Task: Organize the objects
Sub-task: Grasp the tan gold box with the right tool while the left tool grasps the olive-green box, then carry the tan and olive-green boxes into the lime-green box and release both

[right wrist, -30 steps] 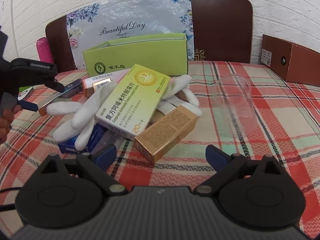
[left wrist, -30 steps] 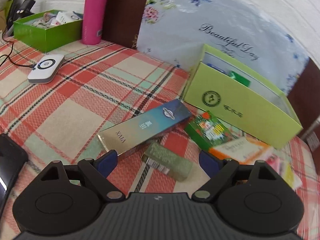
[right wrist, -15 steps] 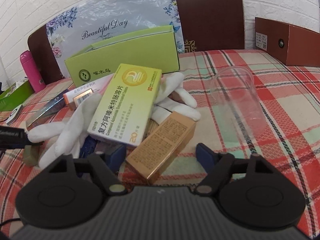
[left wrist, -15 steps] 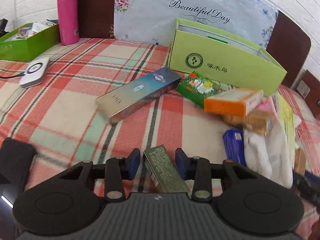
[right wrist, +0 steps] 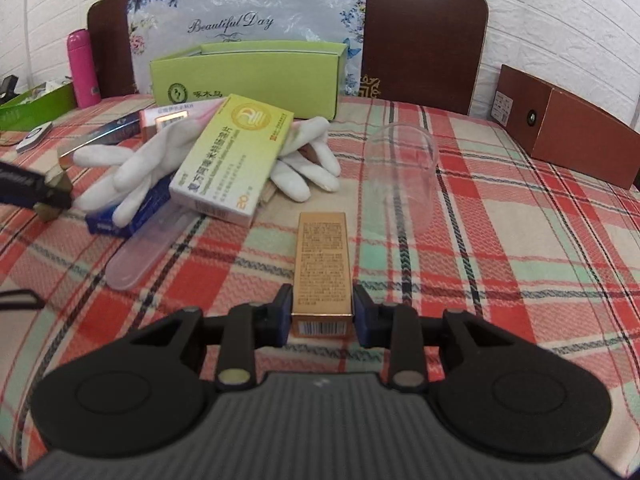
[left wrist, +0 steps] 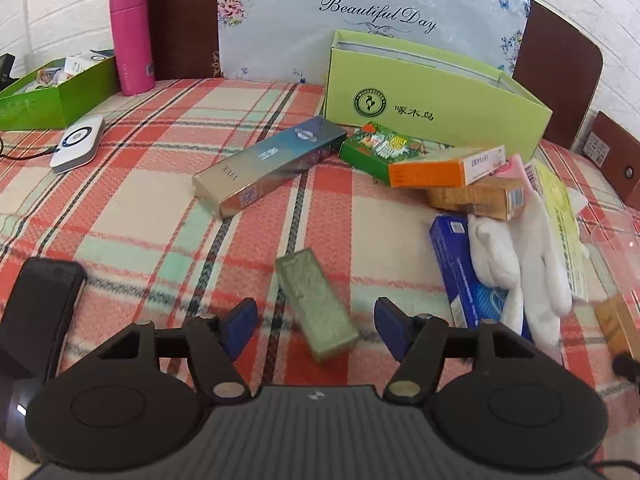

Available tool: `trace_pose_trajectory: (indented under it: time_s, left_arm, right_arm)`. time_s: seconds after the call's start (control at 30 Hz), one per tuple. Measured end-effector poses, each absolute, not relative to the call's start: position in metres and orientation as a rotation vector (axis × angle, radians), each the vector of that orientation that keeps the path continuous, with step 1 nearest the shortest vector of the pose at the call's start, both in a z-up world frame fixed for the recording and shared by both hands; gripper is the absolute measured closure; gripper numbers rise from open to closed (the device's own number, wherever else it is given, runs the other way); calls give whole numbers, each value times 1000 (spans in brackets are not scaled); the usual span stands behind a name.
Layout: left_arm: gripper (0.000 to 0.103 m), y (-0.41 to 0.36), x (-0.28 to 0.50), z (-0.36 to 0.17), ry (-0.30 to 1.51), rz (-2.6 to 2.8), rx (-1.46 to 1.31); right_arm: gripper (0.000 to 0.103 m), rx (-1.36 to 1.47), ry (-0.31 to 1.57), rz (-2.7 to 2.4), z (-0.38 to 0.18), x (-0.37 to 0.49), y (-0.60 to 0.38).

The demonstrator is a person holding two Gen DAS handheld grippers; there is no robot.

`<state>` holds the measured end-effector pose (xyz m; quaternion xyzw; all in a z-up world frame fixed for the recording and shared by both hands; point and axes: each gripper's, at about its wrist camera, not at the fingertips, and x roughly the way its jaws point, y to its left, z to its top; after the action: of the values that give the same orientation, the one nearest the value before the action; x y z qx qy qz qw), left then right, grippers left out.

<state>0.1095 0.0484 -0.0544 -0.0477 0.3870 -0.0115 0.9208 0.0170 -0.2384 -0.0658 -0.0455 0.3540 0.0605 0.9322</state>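
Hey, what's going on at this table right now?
Someone with a gripper in each hand is sorting small boxes on a plaid tablecloth. The right gripper is closed on a gold box. The left gripper is open around a green box lying on the cloth. More boxes and white gloves sit before a light-green carton.

Left gripper: jaws spread apart. Olive-green box lies on the plaid tablecloth between them, untouched. Long teal-gold box lies at 12 o'clock beyond it.
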Motion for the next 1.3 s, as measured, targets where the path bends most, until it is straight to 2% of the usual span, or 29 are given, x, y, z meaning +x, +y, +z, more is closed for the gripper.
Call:
trace_pose_trajectory:
  time_s: [0.03,0.07,0.1,0.13,0.17,0.33,1.1,1.17,1.3]
  left_arm:
    - [38,47,113,-55,801,-32,-97]
    - [52,45,116,-55,804,-43,-92]
    - [60,42,115,-55,800,-58,-73]
    - [77,39,114,-53,800,-94,-53]
    - [79,37,111,-52,805,-140,-50]
    - [79,26,96,-53,788,-161,22]
    - [76,27,99,-54,813,-169,28]
    - [78,27,98,-53,810,-167,34]
    - [79,27,93,-46,794,-179,18]
  right_arm:
    - [73,-79,730,134,-65,16,-239]
    - [73,-72,729,141,-64,15,-239]
    - [73,-73,724,141,-64,15,-238]
    - [71,-78,721,137,-64,15,-237]
    - [70,-80,719,141,-64,16,-236]
    - [70,-83,717,150,-64,20,-235]
    - [66,-34,741,150,-71,35,-234]
    - [72,-31,741,145,-71,35,-235]
    - [73,-10,745,161,-67,32,-236]
